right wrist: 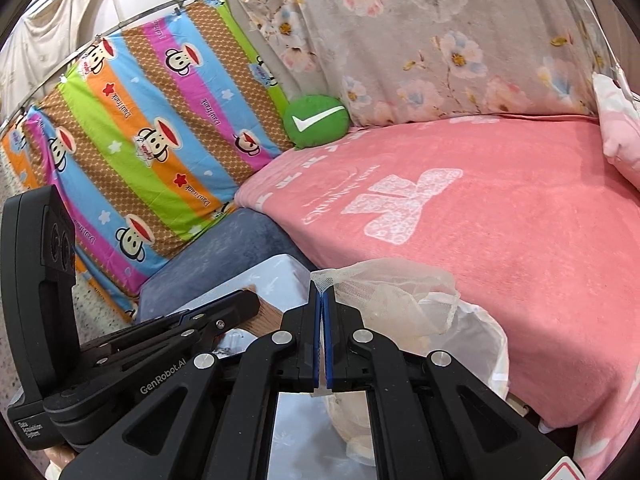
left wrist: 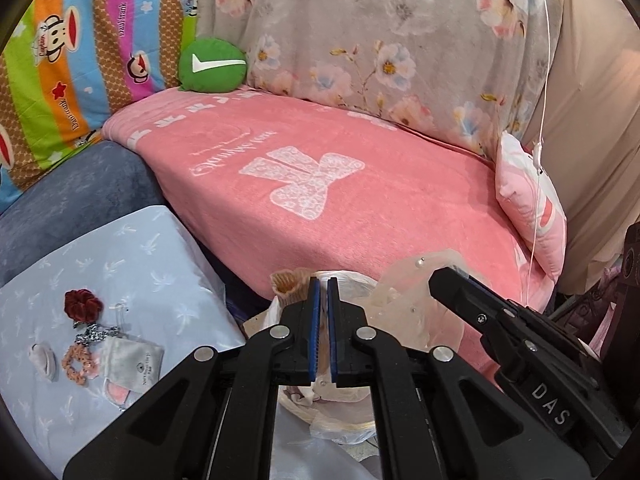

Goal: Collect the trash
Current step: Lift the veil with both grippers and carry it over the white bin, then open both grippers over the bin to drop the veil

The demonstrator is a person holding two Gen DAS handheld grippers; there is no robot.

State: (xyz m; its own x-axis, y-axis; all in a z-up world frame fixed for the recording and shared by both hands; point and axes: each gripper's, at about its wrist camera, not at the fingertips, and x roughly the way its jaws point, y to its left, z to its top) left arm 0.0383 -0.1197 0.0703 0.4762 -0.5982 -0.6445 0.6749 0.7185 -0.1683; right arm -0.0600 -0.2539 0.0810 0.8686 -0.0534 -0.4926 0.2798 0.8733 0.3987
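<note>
Looks like collecting is well underway: the clear trash bag (left wrist: 404, 312) hangs at the front edge of the pink blanket (left wrist: 360, 184), already holding some pale stuff. Both claws are shut narrow on its rim: left claw (left wrist: 323, 280) pinches one side, right claw (right wrist: 323, 294) pinches the mesh-like edge. Small bits on the table (left wrist: 132, 248), left of the blanket, may be left to pick up.
</note>
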